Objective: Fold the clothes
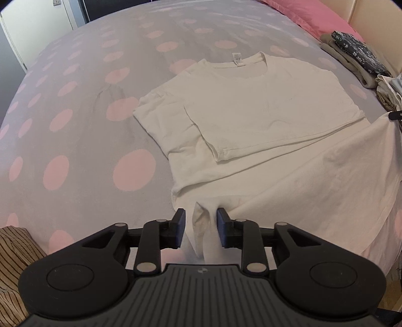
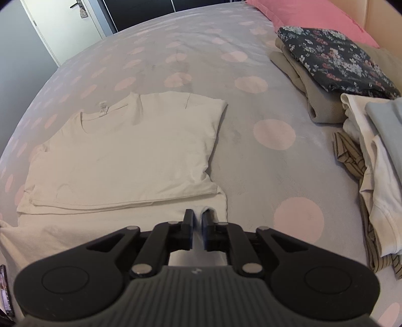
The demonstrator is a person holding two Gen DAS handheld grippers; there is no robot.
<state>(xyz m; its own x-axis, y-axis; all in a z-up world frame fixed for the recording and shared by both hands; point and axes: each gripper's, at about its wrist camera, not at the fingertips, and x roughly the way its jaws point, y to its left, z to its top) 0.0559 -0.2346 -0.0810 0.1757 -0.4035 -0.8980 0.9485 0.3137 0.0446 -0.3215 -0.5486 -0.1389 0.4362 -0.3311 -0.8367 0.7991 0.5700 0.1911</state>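
On the dotted bed (image 1: 75, 105), white T-shirt (image 1: 251, 100) is laid at 12 o'clock, top half folded; left gripper (image 1: 201, 227) fingers parted around hem fold, unpressed; right gripper (image 2: 197, 226) fingers narrowly parted, grip uncertain; both hem corners should be matched evenly.

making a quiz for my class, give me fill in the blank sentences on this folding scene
1. The white t-shirt lies on a grey bedspread dotted with ____ circles.
2. The left gripper stands ____ around a fold of the shirt.
3. In the right wrist view, the dark ____ garment tops the folded stack.
4. The pillow is ____.

Missing words: pink; open; floral; pink
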